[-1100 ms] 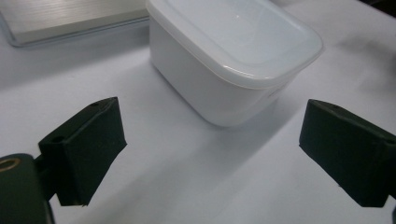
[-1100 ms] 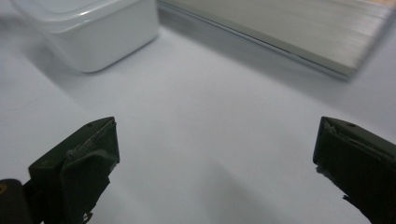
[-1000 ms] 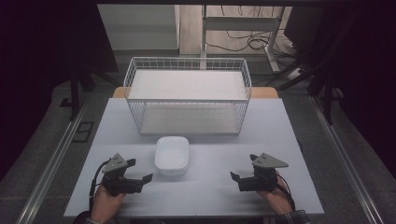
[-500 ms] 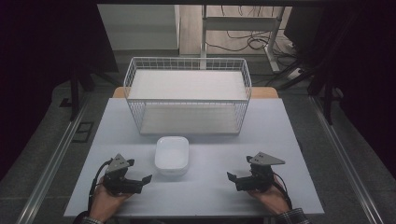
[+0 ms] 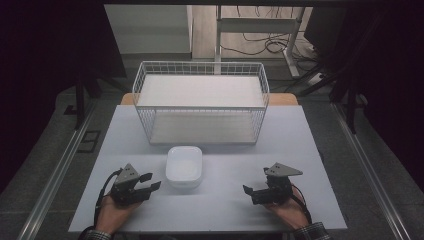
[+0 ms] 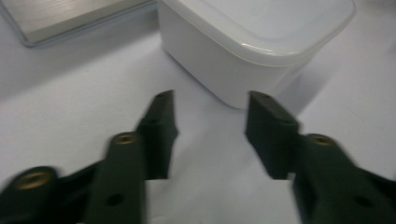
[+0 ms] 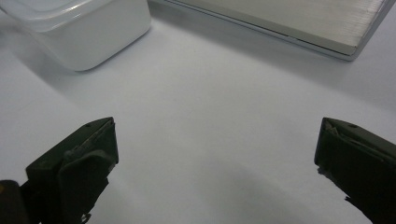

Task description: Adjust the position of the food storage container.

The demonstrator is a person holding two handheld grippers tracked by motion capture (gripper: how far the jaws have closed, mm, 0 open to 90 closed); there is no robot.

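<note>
Since a second ago little has shifted: both hands sit where they were at the near edge, the box has not moved, and the one change is at the left gripper (image 5: 150,182), whose jaws have just been closing with nothing between them.

Going from largest down, the table (image 5: 310,150) is a pale sheet running from the person to the far side. On its far half stands the wire basket (image 5: 200,67), white, long side toward the person, with a flat pale floor showing through the mesh. Just in front of the basket's near wall, near the middle of the table, sits the box (image 5: 184,166), a white rounded container with its lid on, upright. It lies between the two grippers, much closer to the left one.

In the left gripper view the box (image 6: 252,51) stands just beyond the tips, apart from them; the jaws are partly drawn in with a clear gap and bare table between them. The left gripper rests low, pointing right toward the box's near corner.

The right gripper (image 5: 252,192) lies well apart from the box, pointing left. In its own view the jaws stand wide apart over bare table, with the box (image 7: 88,32) off at the upper left.
</note>
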